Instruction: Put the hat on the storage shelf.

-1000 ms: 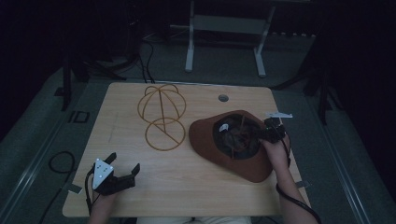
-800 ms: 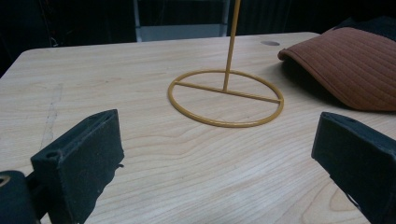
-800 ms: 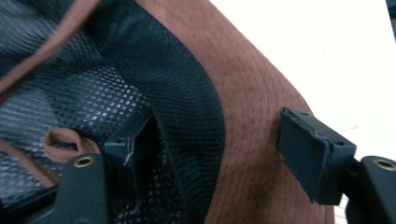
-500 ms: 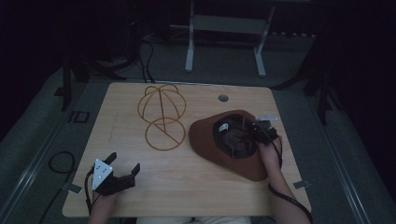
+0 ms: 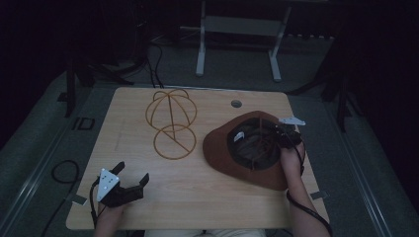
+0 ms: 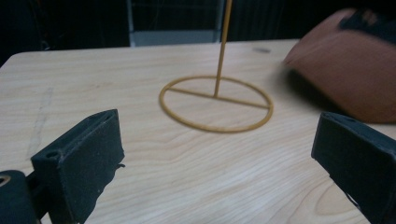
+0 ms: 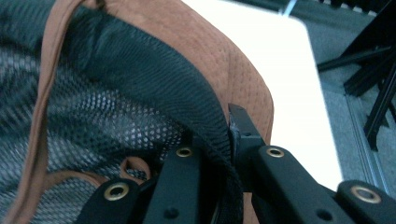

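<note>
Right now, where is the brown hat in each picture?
High view: brown hat lies upside down, right of middle.
Left gripper view: upper right corner.
Right gripper view: close up, its rim between the right gripper jaws.
Shared landmark: the wooden table.

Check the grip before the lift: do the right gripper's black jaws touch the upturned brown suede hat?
Touching. The right gripper view shows the right gripper with its jaws shut on the black inner band of the brown suede hat, no gap.
</note>
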The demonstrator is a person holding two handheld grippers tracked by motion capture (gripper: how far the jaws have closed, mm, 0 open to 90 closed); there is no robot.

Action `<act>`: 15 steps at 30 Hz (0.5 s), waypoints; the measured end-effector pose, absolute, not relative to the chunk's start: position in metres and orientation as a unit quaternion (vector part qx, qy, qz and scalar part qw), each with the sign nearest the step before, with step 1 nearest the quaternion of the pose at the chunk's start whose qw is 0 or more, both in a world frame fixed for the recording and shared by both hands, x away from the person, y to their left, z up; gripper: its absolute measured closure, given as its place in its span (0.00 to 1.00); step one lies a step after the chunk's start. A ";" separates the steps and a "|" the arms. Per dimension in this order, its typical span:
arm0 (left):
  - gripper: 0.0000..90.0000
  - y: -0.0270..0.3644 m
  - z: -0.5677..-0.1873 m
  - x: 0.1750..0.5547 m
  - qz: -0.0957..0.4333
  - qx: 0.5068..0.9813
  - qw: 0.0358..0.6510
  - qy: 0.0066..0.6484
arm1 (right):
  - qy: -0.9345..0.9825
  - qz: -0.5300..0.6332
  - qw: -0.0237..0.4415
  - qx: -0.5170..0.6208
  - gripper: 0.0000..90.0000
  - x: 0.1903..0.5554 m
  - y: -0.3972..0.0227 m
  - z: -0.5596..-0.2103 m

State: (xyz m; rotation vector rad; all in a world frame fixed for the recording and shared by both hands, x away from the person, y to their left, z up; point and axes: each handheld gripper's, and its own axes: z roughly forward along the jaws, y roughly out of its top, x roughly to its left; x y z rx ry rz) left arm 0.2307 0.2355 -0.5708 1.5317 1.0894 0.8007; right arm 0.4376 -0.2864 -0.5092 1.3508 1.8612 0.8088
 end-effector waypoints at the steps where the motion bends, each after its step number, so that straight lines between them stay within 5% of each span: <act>1: 0.05 0.235 -0.571 0.231 0.334 0.641 0.517 0.458 | 0.710 0.324 0.350 0.518 0.93 0.434 -0.288 -0.498; 15: 0.05 0.230 -0.544 0.232 0.278 0.651 0.515 0.484 | 0.680 0.382 0.384 0.495 0.94 0.406 -0.295 -0.430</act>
